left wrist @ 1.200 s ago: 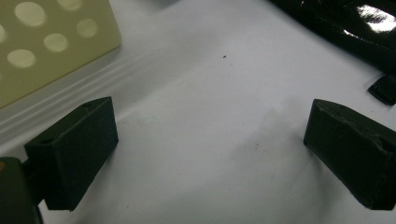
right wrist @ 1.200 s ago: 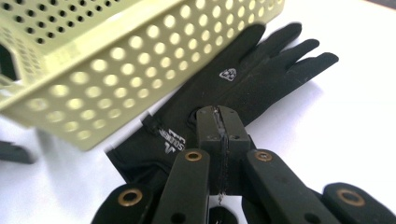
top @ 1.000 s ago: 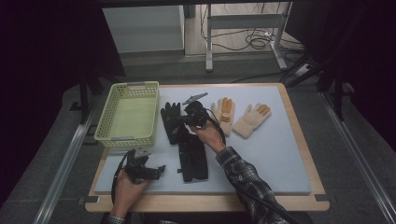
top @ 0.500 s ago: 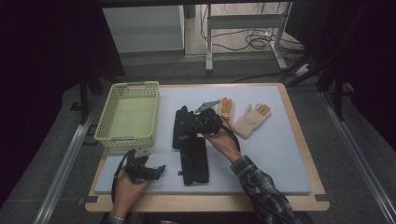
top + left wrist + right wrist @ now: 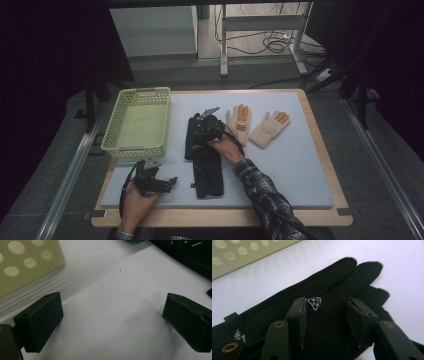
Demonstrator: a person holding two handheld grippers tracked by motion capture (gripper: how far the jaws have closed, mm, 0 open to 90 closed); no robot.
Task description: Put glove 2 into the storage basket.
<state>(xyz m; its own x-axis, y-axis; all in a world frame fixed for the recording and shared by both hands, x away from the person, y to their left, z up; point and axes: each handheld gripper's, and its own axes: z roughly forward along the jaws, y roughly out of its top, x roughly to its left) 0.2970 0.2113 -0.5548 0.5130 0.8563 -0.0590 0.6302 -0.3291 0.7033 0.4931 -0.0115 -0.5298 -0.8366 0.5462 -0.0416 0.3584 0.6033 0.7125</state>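
Observation:
Two black gloves lie mid-table: one (image 5: 192, 144) beside the basket, the other (image 5: 209, 175) nearer the front edge. My right gripper (image 5: 204, 126) hovers low over the far glove. In the right gripper view its jaws (image 5: 327, 301) have just been opening and stand apart over the glove's back (image 5: 337, 277) by a white logo, pinching nothing. My left gripper (image 5: 167, 182) rests on the table's near left, open, with only bare white surface between its jaws (image 5: 112, 305). A black glove's edge (image 5: 190, 255) shows at the top right of the left gripper view.
A pale green perforated basket (image 5: 112, 127) stands at the left, with nothing visible in it; its wall shows in both gripper views (image 5: 27, 262) (image 5: 249, 255). Two beige gloves with orange fingertips (image 5: 239, 120) (image 5: 270, 129) lie right of the black ones. The table has a wooden rim (image 5: 320, 150).
The right gripper has come down onto the far black glove, and its jaws have spread. That glove, splayed before, now lies narrower beside the basket. The left hand has stayed put.

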